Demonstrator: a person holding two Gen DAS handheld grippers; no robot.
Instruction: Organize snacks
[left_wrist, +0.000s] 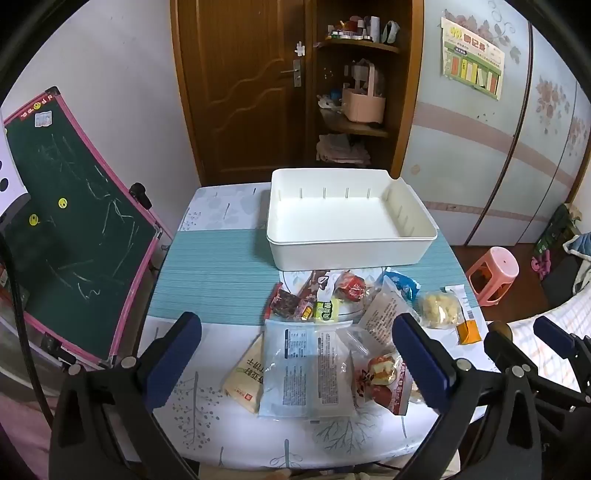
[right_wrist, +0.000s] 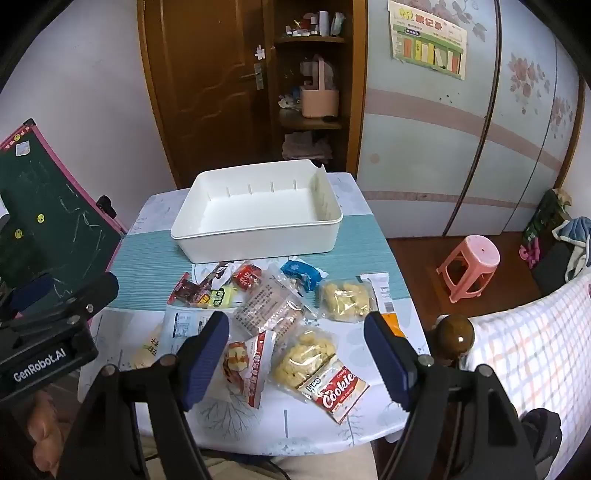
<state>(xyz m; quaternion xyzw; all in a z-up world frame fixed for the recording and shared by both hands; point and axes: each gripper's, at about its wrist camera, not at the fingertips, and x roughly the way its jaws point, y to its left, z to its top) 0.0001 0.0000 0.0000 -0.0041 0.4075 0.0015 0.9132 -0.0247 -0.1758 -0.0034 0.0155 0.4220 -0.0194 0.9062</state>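
An empty white bin (left_wrist: 349, 254) (right_wrist: 258, 242) stands at the far side of the table. Several snack packets lie in a heap in front of it: a clear blue-printed packet (left_wrist: 295, 369), a red fruit packet (left_wrist: 384, 380) (right_wrist: 245, 363), a cookies packet (right_wrist: 319, 374), a yellow puffs bag (left_wrist: 441, 308) (right_wrist: 345, 301), a blue packet (left_wrist: 402, 284) (right_wrist: 301, 273) and small red and green sweets (left_wrist: 314, 301) (right_wrist: 210, 291). My left gripper (left_wrist: 297, 336) hovers open above the clear packet. My right gripper (right_wrist: 297, 338) hovers open above the cookies packet. Neither holds anything.
The table (left_wrist: 207, 273) carries a teal striped mat. A pink-framed chalkboard (left_wrist: 74, 221) leans at its left edge. A pink stool (right_wrist: 471, 266) and a checked bedcover (right_wrist: 535, 350) are on the right. A brown door and shelves (left_wrist: 354, 85) stand behind.
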